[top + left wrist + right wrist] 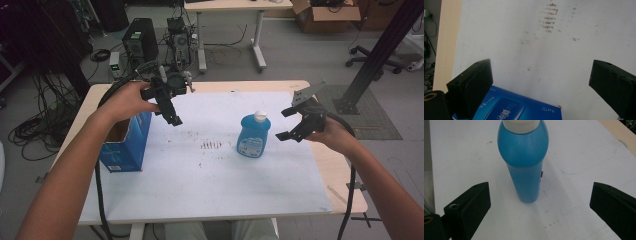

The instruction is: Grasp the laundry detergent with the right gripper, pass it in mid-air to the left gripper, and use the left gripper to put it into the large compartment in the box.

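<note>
Right hand-held gripper [291, 123] spread, beside upright blue bottle [253, 136]; left hand-held gripper [169, 107] spread.

Your arms are bare, with no sleeves on them. Your left gripper [169, 107] is black, with round parts and small screws on top. Your right gripper [295, 123] is black too, with a grey three-cornered plate [306, 93] at its 12 o'clock. Thick black cables [99, 195] trail from both.
</note>
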The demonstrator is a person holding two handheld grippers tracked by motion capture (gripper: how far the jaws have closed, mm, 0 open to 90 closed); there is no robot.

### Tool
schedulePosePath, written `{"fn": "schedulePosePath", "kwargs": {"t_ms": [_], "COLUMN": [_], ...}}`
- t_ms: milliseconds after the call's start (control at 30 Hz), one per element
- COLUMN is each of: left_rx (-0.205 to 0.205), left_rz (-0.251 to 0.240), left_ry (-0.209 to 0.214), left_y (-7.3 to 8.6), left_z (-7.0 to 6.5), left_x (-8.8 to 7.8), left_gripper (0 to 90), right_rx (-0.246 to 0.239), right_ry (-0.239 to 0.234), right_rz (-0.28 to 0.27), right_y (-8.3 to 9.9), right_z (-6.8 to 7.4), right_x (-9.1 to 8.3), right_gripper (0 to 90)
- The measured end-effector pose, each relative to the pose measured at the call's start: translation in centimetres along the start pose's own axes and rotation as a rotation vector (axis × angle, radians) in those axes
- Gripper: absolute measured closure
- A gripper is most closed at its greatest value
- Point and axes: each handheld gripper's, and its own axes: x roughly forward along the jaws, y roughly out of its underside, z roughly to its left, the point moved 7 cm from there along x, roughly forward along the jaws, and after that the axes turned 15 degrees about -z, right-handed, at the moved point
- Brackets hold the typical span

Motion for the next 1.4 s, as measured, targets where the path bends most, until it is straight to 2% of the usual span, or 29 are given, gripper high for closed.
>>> {"fn": "schedulePosePath", "kwargs": {"t_ms": [533,700,1400], "left_rx": [-0.004,-0.005,-0.011], "left_rz": [0.003,0.003,0.007], "left_ry": [-0.004,-0.004,0.003], "left_y": [0.0,0.1,0.3], "left_z": [-0.1,-0.1,-0.1], "left_x": [0.0,0.0,0.5], "left_gripper": [5.5,5.5,5.5], "right_rx": [0.029,0.036,0.04], "right_ry": [-0.01,-0.005,0.004], "right_rz": [-0.097,-0.111,-0.211], "right_y": [1.5,1.9,2.6], "right_z": [0.3,0.3,0.5], "right_x": [1.1,1.5,2.7], "right_gripper": [2.7,2.5,2.5]}}
